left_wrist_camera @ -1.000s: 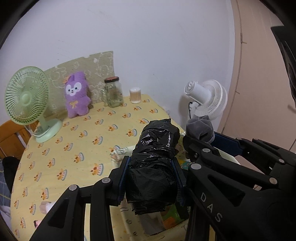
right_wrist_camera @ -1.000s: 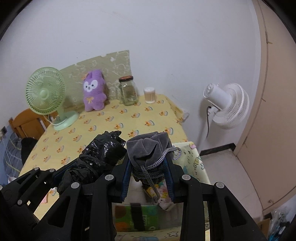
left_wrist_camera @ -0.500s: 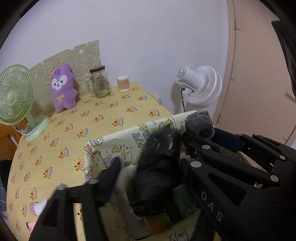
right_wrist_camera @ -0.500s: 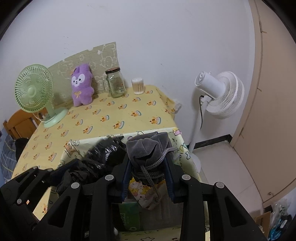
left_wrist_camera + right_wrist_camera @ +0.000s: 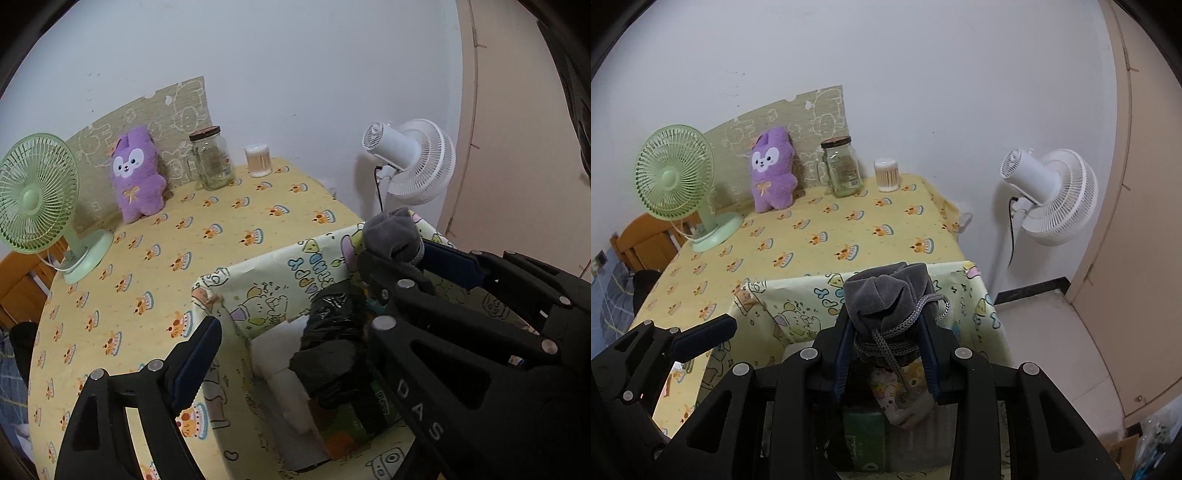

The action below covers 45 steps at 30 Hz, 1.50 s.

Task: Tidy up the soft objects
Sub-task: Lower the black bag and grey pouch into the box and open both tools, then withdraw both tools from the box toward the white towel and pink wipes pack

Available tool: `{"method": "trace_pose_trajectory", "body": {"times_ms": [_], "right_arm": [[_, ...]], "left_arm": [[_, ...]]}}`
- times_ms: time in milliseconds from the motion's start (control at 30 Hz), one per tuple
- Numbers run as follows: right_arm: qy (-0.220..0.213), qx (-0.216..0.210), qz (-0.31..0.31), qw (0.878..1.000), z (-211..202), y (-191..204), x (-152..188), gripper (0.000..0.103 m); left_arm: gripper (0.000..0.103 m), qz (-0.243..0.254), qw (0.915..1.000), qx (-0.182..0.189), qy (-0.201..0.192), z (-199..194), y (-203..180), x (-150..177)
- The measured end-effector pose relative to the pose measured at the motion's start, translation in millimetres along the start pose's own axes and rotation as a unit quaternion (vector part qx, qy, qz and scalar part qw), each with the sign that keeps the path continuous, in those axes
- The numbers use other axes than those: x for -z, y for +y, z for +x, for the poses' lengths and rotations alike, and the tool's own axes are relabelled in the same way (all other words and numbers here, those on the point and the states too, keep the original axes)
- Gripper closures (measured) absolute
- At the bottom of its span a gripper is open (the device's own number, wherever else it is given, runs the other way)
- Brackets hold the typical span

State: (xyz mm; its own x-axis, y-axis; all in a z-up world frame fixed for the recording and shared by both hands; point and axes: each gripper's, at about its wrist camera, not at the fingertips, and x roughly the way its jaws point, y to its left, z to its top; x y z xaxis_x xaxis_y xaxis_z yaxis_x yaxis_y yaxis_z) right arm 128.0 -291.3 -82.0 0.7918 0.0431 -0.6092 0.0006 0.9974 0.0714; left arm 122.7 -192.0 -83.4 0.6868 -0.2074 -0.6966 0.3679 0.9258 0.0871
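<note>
A yellow cartoon-print storage box [image 5: 280,269] stands at the near edge of the table, also in the right wrist view [image 5: 798,299]. A black plastic bag bundle [image 5: 332,347] lies inside it. My left gripper [image 5: 291,332] is open and empty above the box, its left finger [image 5: 195,354] over the box's left wall. My right gripper [image 5: 886,350] is shut on a grey drawstring pouch [image 5: 890,295], held above the box; the pouch also shows in the left wrist view [image 5: 391,232]. A purple plush bunny [image 5: 136,173] leans at the back of the table.
A green desk fan [image 5: 40,199] stands at the table's left. A glass jar [image 5: 212,158] and a cotton swab tub [image 5: 258,160] stand at the back. A white floor fan [image 5: 1049,195] stands right of the table. A green packet [image 5: 864,439] lies in the box.
My left gripper has opened and the black bag bundle has dropped from it into the box. Both grippers have risen slightly over the box. The right gripper still holds the pouch.
</note>
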Motion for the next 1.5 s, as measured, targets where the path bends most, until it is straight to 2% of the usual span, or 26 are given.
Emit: {"method": "trace_pose_trajectory", "body": {"times_ms": [33, 67, 100, 600, 1100, 1500], "right_arm": [[0.001, 0.001, -0.001, 1.0, 0.8, 0.8, -0.6, 0.051], [0.001, 0.002, -0.001, 1.0, 1.3, 2.1, -1.1, 0.037], [-0.002, 0.004, -0.001, 1.0, 0.3, 3.7, -1.1, 0.029], [-0.032, 0.037, -0.005, 0.999, -39.0, 26.4, -3.4, 0.013], [-0.063, 0.046, -0.017, 0.997, -89.4, 63.0, -6.6, 0.006], [-0.082, 0.043, -0.019, 0.995, -115.2, 89.5, -0.1, 0.006]], "left_arm": [[0.015, -0.002, 1.0, 0.002, 0.002, 0.4, 1.7, 0.0], [0.015, -0.004, 1.0, 0.005, 0.002, 0.1, 3.3, 0.2], [0.015, -0.005, 1.0, 0.007, 0.001, -0.4, 4.4, 0.1], [0.012, -0.016, 0.9991, 0.005, -0.04, -41.5, 19.5, 6.4], [0.008, -0.031, 0.996, -0.015, -0.083, -97.7, 42.9, 14.4], [0.007, -0.039, 0.9938, -0.03, -0.1, -122.6, 62.8, 30.2]]}}
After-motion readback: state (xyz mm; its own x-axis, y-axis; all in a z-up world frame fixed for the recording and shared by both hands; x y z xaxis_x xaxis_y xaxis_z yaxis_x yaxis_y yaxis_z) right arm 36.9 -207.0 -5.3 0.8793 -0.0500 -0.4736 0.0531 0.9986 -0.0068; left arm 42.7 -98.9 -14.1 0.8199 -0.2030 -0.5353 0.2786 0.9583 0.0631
